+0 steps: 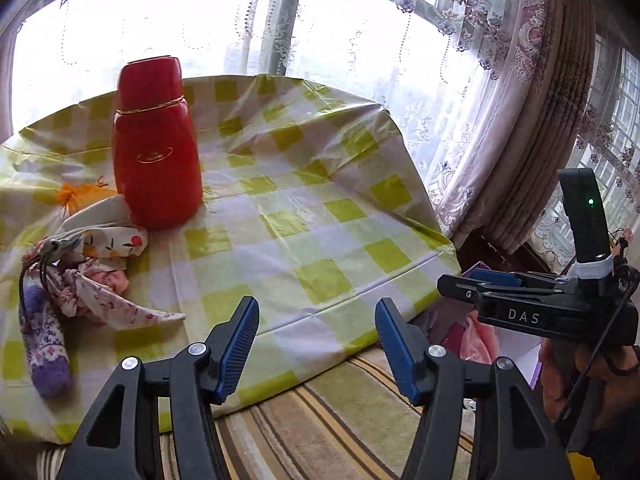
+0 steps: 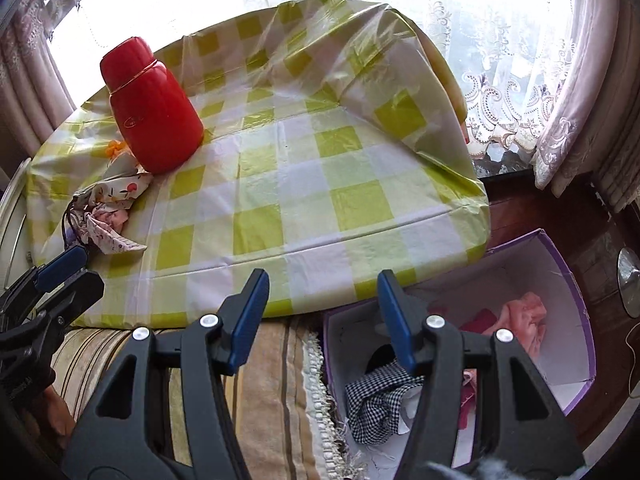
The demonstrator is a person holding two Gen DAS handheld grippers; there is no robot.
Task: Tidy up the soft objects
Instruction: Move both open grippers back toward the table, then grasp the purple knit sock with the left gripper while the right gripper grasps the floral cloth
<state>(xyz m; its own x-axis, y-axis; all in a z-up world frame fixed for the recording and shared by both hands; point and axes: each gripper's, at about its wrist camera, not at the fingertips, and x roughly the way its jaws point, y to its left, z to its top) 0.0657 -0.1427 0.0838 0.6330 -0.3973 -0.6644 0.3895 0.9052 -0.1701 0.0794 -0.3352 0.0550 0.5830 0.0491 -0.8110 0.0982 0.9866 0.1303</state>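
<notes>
A heap of soft things lies at the table's left edge: a fruit-print drawstring pouch [image 1: 116, 240] [image 2: 124, 192], a pink floral cloth [image 1: 96, 294] [image 2: 114, 240], a purple knitted sock [image 1: 44, 344] and a small orange mesh bag [image 1: 76, 194]. My left gripper [image 1: 318, 340] [image 2: 60, 268] hovers open over the table's near edge, right of the heap, nothing between its blue pads. My right gripper [image 2: 324, 312] [image 1: 452, 284] is open too, empty, above the table's front right corner and a purple box [image 2: 576, 292]. The box holds a pink garment [image 2: 524, 316] and a black-and-white checked cloth [image 2: 376, 400].
A red thermos flask [image 1: 156, 144] [image 2: 154, 112] stands upright just behind the heap. The table [image 1: 320, 208] wears a glossy yellow-green checked cover. Below its front edge is a striped cushion [image 1: 340, 420]. Lace curtains [image 1: 500, 120] and a window close the far side.
</notes>
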